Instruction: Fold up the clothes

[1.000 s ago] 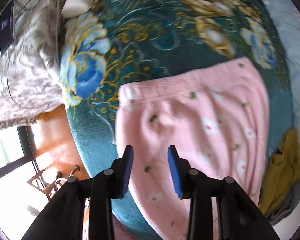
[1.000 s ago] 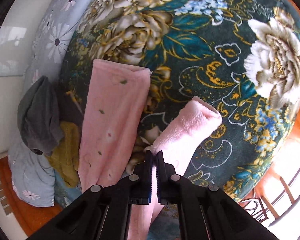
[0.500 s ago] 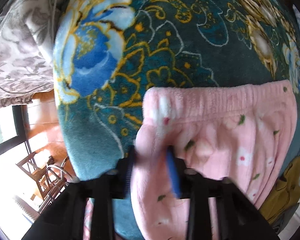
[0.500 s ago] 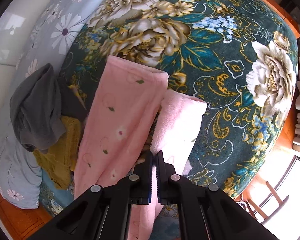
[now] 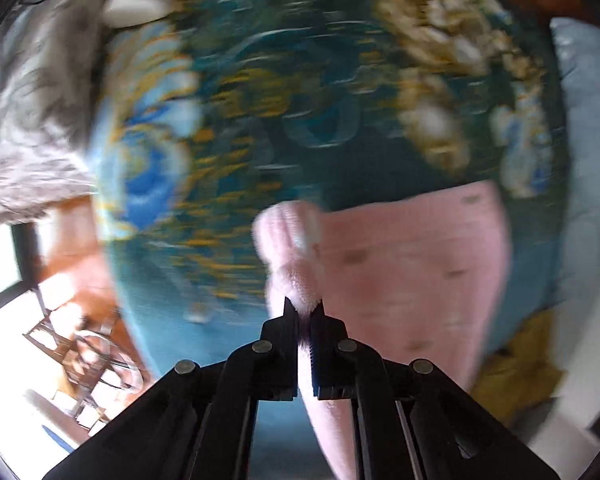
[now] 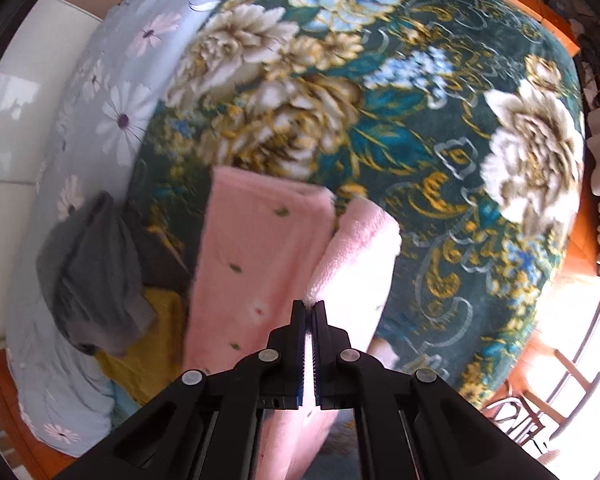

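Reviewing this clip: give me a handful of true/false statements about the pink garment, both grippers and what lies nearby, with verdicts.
1. The left gripper is shut on the pink garment. True.
2. The right gripper hangs open above the blanket. False: it is shut on the pink garment's edge.
3. The garment lies on a green floral blanket. True.
4. A grey garment lies on top of the pink one. False: it lies beside it, over a mustard garment.
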Tool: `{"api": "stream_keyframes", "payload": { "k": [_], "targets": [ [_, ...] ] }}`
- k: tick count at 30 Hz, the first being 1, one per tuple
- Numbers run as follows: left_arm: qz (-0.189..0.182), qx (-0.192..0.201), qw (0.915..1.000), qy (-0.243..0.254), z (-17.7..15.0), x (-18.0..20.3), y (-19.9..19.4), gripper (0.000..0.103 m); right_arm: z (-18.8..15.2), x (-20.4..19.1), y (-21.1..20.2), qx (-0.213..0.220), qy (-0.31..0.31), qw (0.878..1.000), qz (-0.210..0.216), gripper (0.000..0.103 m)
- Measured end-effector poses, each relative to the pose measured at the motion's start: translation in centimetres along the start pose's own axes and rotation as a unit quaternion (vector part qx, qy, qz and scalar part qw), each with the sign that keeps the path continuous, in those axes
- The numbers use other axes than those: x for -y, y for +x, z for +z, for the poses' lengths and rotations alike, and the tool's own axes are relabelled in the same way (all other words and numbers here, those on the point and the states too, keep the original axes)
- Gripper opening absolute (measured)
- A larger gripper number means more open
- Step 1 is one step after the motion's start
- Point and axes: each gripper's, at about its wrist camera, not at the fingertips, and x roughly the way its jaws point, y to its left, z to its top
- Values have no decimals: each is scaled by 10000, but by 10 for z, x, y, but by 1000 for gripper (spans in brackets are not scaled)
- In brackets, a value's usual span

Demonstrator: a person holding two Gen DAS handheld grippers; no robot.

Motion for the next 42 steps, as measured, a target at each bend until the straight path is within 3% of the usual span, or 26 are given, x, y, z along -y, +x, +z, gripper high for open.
{"api": "stream_keyframes", "payload": {
  "k": [4, 8, 12, 15, 19, 22, 23, 24, 26, 27, 29, 32, 35, 38, 41, 42],
  "targets": [
    [-368, -281, 9989, 106, 15, 81, 11, 4, 18, -42, 20, -74, -88, 9999, 4, 3],
    [-513, -352, 9967, 523, 25, 163, 20, 4, 40, -87, 39, -104, -158, 9998, -56, 3],
    [-519, -314, 9965, 584, 33, 207, 33, 4, 57, -121, 58, -134, -175, 9996, -190, 3],
    [-300, -290, 9968, 684, 36, 224, 49, 5, 62, -135, 71, -177, -225, 9990, -340, 3],
    [-732, -393, 9958, 381, 41, 215, 66, 6, 62, -138, 88, -203, -120, 9988, -438, 3],
    [-1281, -464, 9902, 320, 44, 205, 64, 21, 60, -136, 95, -231, -91, 9992, -298, 7],
    [-1465, -465, 9875, 341, 47, 202, 60, 32, 60, -136, 97, -263, -141, 9993, -213, 8],
    [-1606, -401, 9855, 362, 49, 198, 53, 42, 58, -138, 96, -245, -233, 9992, -197, 13],
    [-1905, -120, 9806, 438, 52, 182, 34, 45, 54, -140, 94, -202, -423, 9988, -173, 30],
    [-1919, 8, 9803, 470, 52, 171, 25, 48, 51, -140, 91, -156, -472, 9986, -151, 39],
    [-1851, 292, 9809, 521, 51, 144, 12, 54, 38, -136, 82, -166, -529, 9984, 128, 40],
    [-1333, 521, 9885, 496, 45, 99, 22, 60, 12, -126, 75, -285, -691, 9968, 289, 41],
    [-1050, 183, 9940, 240, 38, 66, 59, 60, -24, -109, 76, -555, -783, 9953, 135, 41],
    [-1453, 15, 9894, -39, 35, 53, 85, 61, -51, -97, 75, -773, -827, 9936, 13, 42],
    [-1541, -45, 9880, 122, 34, 60, 101, 66, -73, -98, 68, -880, -996, 9911, -43, 42],
    [-1361, -49, 9903, 262, 34, 64, 107, 66, -76, -101, 66, -893, -1066, 9903, -46, 42]
  ]
}}
